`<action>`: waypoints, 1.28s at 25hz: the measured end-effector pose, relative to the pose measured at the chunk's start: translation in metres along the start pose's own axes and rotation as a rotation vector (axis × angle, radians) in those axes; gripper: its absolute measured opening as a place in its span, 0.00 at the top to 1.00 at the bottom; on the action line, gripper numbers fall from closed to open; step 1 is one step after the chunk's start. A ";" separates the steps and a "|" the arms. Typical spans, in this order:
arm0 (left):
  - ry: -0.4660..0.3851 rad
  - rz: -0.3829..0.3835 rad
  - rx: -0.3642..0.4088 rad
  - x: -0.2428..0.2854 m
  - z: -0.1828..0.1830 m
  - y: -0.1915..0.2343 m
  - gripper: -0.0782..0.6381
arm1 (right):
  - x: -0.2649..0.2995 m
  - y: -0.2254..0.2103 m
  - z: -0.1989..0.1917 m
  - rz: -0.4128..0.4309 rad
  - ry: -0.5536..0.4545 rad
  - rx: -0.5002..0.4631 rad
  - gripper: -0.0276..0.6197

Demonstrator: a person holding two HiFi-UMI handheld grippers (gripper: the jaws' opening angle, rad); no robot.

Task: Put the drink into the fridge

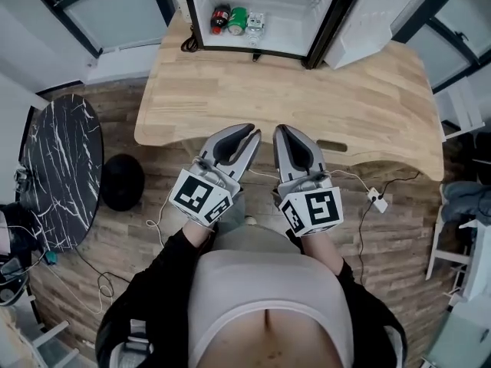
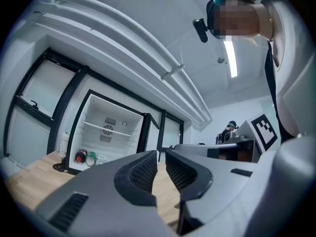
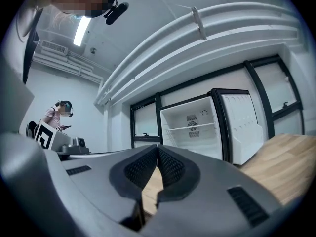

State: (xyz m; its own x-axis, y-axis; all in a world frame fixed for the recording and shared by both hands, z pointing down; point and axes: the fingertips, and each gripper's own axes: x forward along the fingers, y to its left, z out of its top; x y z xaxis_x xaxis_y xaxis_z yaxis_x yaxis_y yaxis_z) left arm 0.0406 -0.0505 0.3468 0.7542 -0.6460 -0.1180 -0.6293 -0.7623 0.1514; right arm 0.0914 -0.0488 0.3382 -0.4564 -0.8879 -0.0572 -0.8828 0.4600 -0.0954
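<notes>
Both grippers are held near the body, short of the near edge of the worktop.

- Left gripper: jaws a narrow slit apart at the tips, nothing between.
- Right gripper: jaws together, empty.
- Fridge: at the far edge, door open.
- Drinks: three sit on the fridge floor at its left end, a dark cola, a green can and a pale one.
- Orientation: in the left gripper view they look laid on their sides, ends facing out, but they are too small to be sure.

No drink shows outside the fridge. The drinks lie far and left of both jaws, across the whole worktop. Judgement: the left gripper is the nearer, and the task looks already done.
</notes>
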 end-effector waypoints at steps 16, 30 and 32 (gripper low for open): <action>-0.015 0.015 0.004 -0.026 0.012 -0.027 0.81 | -0.029 0.025 0.015 0.027 -0.018 0.004 0.91; 0.008 0.007 -0.016 -0.035 -0.002 -0.039 0.81 | -0.037 0.039 0.004 0.072 0.007 0.000 0.91; 0.003 0.001 -0.011 -0.036 0.000 -0.043 0.81 | -0.041 0.040 0.004 0.066 0.013 0.011 0.91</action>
State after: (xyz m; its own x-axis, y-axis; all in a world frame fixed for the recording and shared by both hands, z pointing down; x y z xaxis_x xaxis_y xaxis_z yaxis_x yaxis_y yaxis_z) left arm 0.0402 0.0058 0.3446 0.7539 -0.6468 -0.1151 -0.6281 -0.7611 0.1620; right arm 0.0755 0.0056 0.3332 -0.5155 -0.8554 -0.0505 -0.8492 0.5179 -0.1031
